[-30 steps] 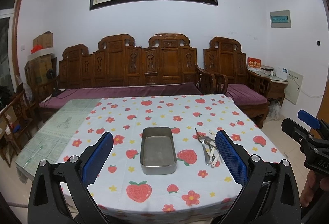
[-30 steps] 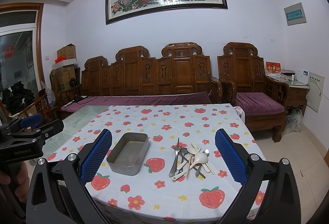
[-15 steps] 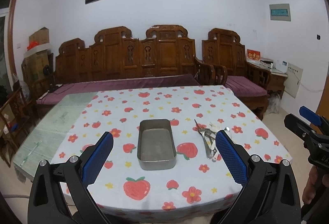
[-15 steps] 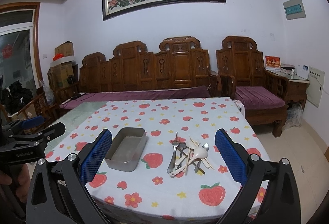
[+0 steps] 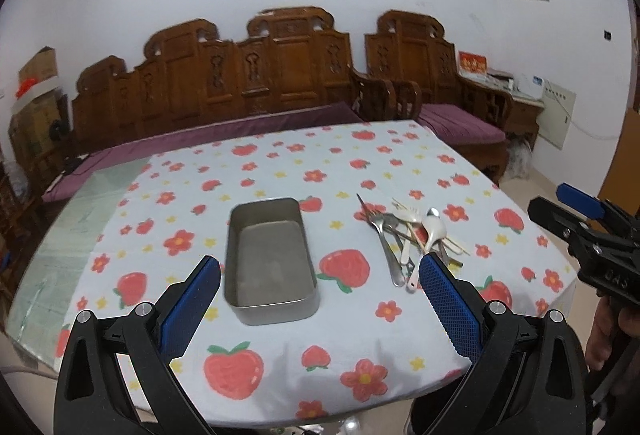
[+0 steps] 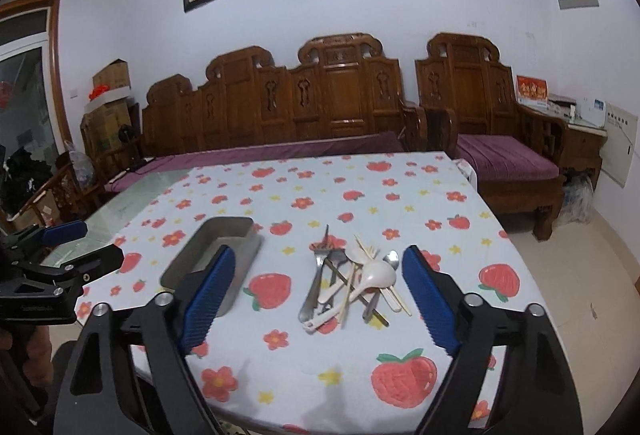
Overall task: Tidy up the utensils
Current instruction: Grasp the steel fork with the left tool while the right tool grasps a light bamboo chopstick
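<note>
An empty rectangular metal tin [image 5: 270, 259] [image 6: 224, 255] lies on the strawberry-print tablecloth [image 5: 280, 175] [image 6: 360, 195]. To its right sits a heap of utensils [image 5: 412, 239] [image 6: 352, 283]: metal forks, a white spoon, pale plastic cutlery and chopsticks. My left gripper [image 5: 320, 267] hovers over the near end of the tin, open and empty. My right gripper [image 6: 318, 259] hangs above the near side of the heap; its jaws are closing with nothing between the pads. Each gripper also shows at the edge of the other's view.
A carved wooden sofa [image 5: 240, 83] with purple cushions runs behind the table, and an armchair [image 6: 480, 123] stands at the right. Bare glass tabletop [image 5: 68, 235] lies left of the cloth. Cardboard boxes [image 6: 108, 107] are stacked at the far left. The cloth's near edge [image 5: 320, 407] hangs just below the grippers.
Both grippers have come down and forward toward the table, so the tin and the utensil heap look larger. The right gripper's fingers have drawn closer together.
</note>
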The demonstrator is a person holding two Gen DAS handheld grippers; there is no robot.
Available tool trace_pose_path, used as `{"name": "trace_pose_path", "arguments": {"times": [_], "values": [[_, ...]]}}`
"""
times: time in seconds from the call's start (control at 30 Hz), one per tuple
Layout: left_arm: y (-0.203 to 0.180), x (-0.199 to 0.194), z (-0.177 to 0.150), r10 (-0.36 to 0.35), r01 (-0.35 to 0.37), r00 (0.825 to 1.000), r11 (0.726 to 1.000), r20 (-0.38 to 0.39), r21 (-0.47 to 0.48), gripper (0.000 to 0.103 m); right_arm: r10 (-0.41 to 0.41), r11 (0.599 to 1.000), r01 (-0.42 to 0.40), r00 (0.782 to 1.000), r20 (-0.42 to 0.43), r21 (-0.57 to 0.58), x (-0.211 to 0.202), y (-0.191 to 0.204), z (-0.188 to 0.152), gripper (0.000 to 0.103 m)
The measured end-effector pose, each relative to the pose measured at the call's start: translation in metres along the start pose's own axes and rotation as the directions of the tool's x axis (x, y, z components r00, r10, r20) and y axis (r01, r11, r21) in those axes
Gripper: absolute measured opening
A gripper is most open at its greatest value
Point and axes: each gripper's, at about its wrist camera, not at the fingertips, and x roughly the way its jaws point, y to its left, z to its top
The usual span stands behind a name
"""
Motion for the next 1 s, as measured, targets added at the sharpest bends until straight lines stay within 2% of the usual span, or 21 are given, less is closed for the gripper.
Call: {"name": "trace_pose_path", "arguments": {"times": [0.17,0.53,0.7,0.87,0.93,1.0], "values": [[-0.005,0.026,-0.002,-0.031,0.031,0.999,0.999,-0.032,0.01,0.096,-0.015,1.0,0.016,0.999,-0.042,0.019,0.028,-0.017,-0.007,0.073],[-0.007,0.081,-0.005,-0.089,0.091,0.991,0.996,-0.101,0.013,0.096,-0.049,0.997,0.056,0.992,-0.113,0.059,0.083,-0.06,-0.01,0.067],[-0.013,0.11,-0.004,-0.122,0.123,0.983,0.992,-0.137,0.004,0.09,-0.059,0.995,0.072,0.986,-0.158,0.074,0.111,-0.077,-0.016,0.063],[-0.02,0.135,-0.008,-0.126,0.13,0.977,0.991,-0.173,0.012,0.087,0.003,0.995,0.021,0.973,-0.232,0.102,0.148,-0.081,-0.028,0.054],[-0.021,0.14,-0.011,-0.125,0.13,0.975,0.991,-0.181,0.012,0.087,0.035,0.996,-0.011,0.963,-0.268,0.094,0.165,-0.074,-0.037,0.053],[-0.022,0.145,-0.014,-0.128,0.132,0.973,0.991,-0.191,0.008,0.087,0.05,0.996,-0.026,0.952,-0.302,0.082,0.175,-0.067,-0.046,0.048]]}}
